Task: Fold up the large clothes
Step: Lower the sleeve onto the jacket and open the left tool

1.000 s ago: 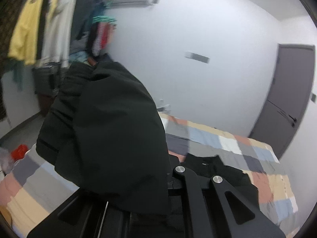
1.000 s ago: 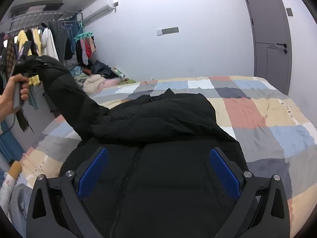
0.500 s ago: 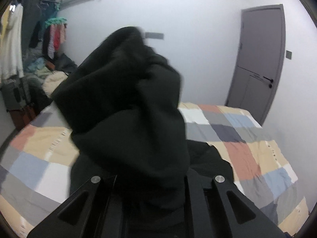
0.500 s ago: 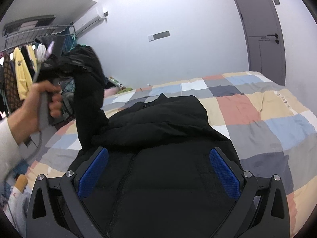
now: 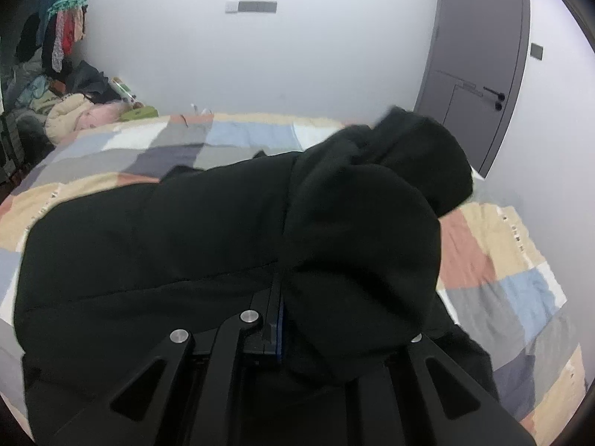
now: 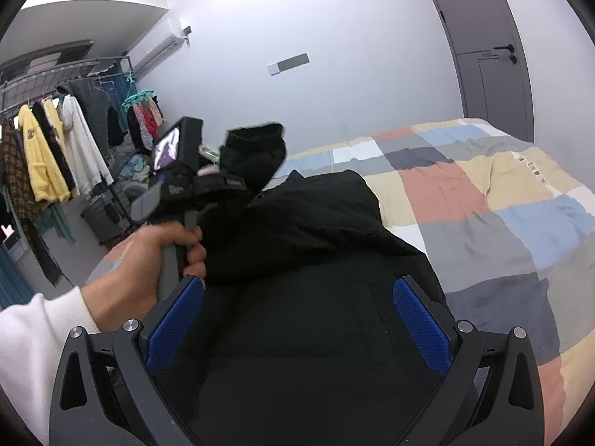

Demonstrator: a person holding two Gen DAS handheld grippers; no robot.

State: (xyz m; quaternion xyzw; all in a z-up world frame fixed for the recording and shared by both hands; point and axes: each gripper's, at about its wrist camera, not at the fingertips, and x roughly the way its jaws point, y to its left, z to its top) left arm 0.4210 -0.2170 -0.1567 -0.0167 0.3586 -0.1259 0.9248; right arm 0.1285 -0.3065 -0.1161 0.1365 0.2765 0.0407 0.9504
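A large black padded jacket [image 6: 319,260] lies on the bed with the patchwork cover [image 6: 483,193]. My left gripper [image 5: 282,319] is shut on the jacket's sleeve [image 5: 364,230], which bulges up over its fingers and hides them. In the right wrist view the left gripper [image 6: 208,186] is held by a hand above the jacket's left side, with the sleeve end [image 6: 256,152] sticking up. My right gripper [image 6: 297,334] is open and empty, low over the jacket's near part.
A clothes rack [image 6: 55,141] with hanging garments stands left of the bed. A pile of clothes [image 5: 74,107] lies at the bed's far left corner. A grey door [image 5: 479,63] is in the far right wall.
My left gripper has swung the sleeve from the left of the bed over the jacket's body towards the right. My right gripper has stayed open over the jacket.
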